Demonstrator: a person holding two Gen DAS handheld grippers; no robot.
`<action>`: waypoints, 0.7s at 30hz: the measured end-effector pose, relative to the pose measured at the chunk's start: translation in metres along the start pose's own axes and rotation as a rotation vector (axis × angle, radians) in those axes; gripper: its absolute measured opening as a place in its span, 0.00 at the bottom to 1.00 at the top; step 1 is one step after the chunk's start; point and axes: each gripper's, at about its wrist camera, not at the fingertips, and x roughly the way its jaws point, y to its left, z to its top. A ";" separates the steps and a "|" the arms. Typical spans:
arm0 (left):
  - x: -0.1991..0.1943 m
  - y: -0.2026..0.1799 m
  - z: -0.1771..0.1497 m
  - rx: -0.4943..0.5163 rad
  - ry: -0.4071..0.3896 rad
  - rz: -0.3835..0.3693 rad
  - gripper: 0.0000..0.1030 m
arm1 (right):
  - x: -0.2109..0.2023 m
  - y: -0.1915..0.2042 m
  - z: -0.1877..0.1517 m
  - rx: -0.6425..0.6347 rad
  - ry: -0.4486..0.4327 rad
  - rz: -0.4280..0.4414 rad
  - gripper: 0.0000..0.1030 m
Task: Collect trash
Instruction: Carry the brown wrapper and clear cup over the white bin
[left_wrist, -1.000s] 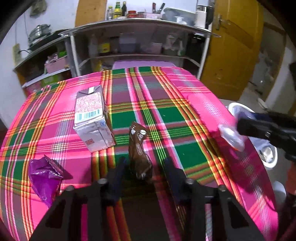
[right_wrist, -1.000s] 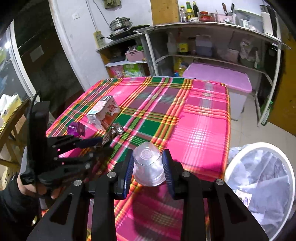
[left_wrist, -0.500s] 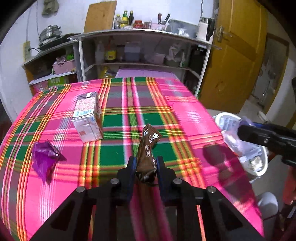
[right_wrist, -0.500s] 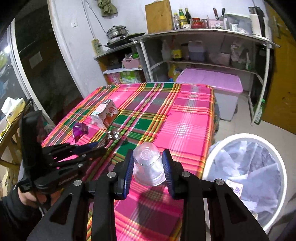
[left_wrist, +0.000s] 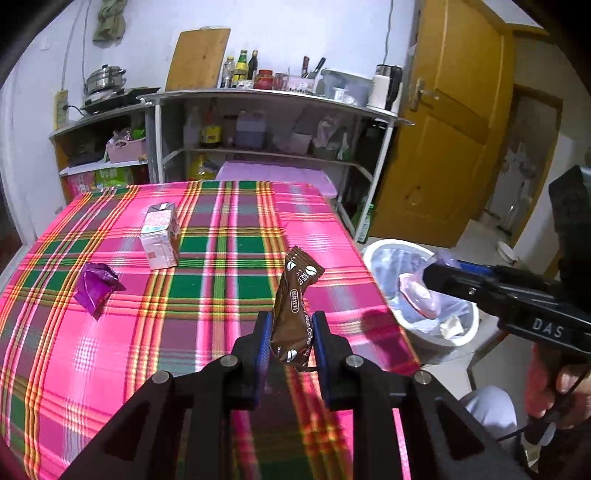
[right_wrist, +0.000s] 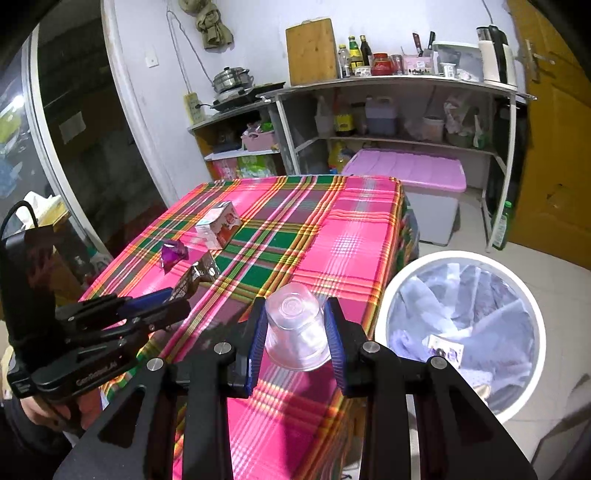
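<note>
Left wrist: left gripper (left_wrist: 291, 334) clamped on brown coffee sachet (left_wrist: 293, 314), upright above plaid tablecloth (left_wrist: 221, 258), carton (left_wrist: 160, 236) and purple wrapper (left_wrist: 96, 287) on cloth, right wrist: right gripper (right_wrist: 295, 334) gripping clear plastic cup (right_wrist: 295, 332) inverted, over table edge, lined bin (right_wrist: 461, 332) just beside.

Home kitchen: pot on cooktop (right_wrist: 229, 79), sauce bottles (right_wrist: 354, 50), cutting board (right_wrist: 312, 51), plaid-clothed table (left_wrist: 236, 229).

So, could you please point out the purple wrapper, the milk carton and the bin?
purple wrapper (left_wrist: 96, 287), left wrist view, crumpled middle.
milk carton (left_wrist: 159, 236), left wrist view, upper face.
bin (right_wrist: 413, 273), right wrist view, white rim.
</note>
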 end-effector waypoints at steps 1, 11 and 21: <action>-0.003 -0.004 -0.001 0.003 -0.002 -0.005 0.22 | -0.004 0.000 -0.002 0.001 -0.004 -0.001 0.31; -0.024 -0.030 -0.008 0.032 -0.026 -0.044 0.22 | -0.031 -0.006 -0.013 0.021 -0.036 -0.011 0.31; -0.023 -0.047 -0.008 0.058 -0.020 -0.074 0.22 | -0.040 -0.017 -0.020 0.044 -0.041 -0.027 0.31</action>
